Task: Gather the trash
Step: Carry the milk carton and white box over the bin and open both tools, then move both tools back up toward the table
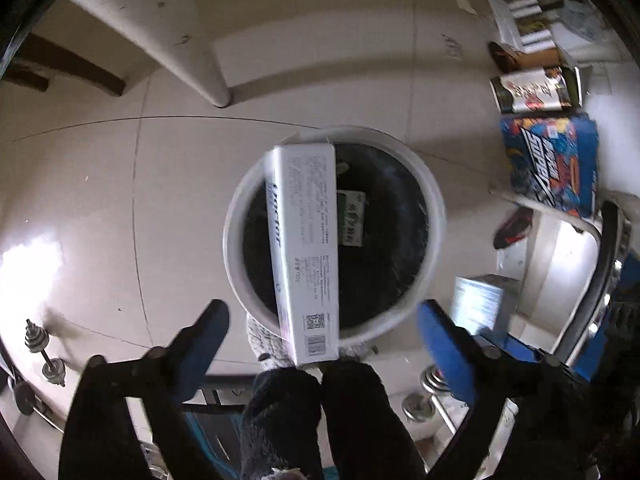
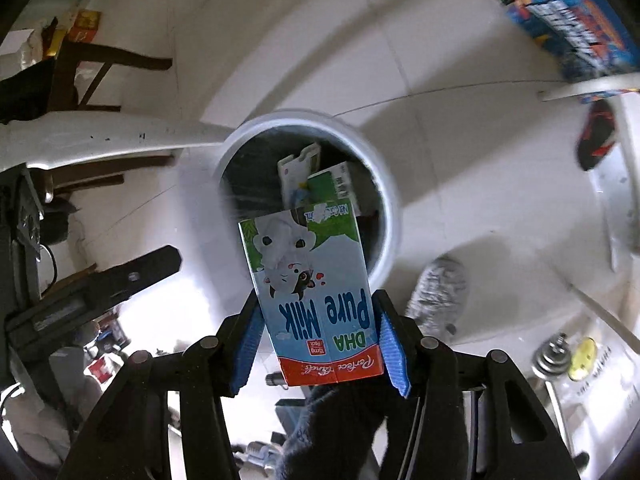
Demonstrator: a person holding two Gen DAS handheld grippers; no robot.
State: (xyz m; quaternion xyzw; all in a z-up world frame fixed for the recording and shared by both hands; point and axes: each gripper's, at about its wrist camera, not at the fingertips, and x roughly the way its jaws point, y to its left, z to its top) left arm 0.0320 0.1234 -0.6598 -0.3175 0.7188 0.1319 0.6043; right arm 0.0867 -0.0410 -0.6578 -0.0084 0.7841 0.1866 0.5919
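A white round trash bin (image 1: 434, 208) with a black liner stands on the tiled floor, also in the right wrist view (image 2: 394, 216). In the left wrist view a long white box (image 1: 306, 248) is in the air over the bin, between the spread fingers of my left gripper (image 1: 324, 316), which is open and not touching it. My right gripper (image 2: 316, 344) is shut on a blue and green Pure Milk carton (image 2: 316, 300) and holds it above the bin's near rim. Cartons (image 2: 320, 180) lie inside the bin.
A white table leg (image 1: 192, 52) stands behind the bin. Colourful boxes (image 1: 552, 160) and cans (image 1: 532, 90) lie at the right. Dumbbells (image 1: 44, 352) lie on the floor at the left. A grey slipper (image 2: 440, 292) is beside the bin.
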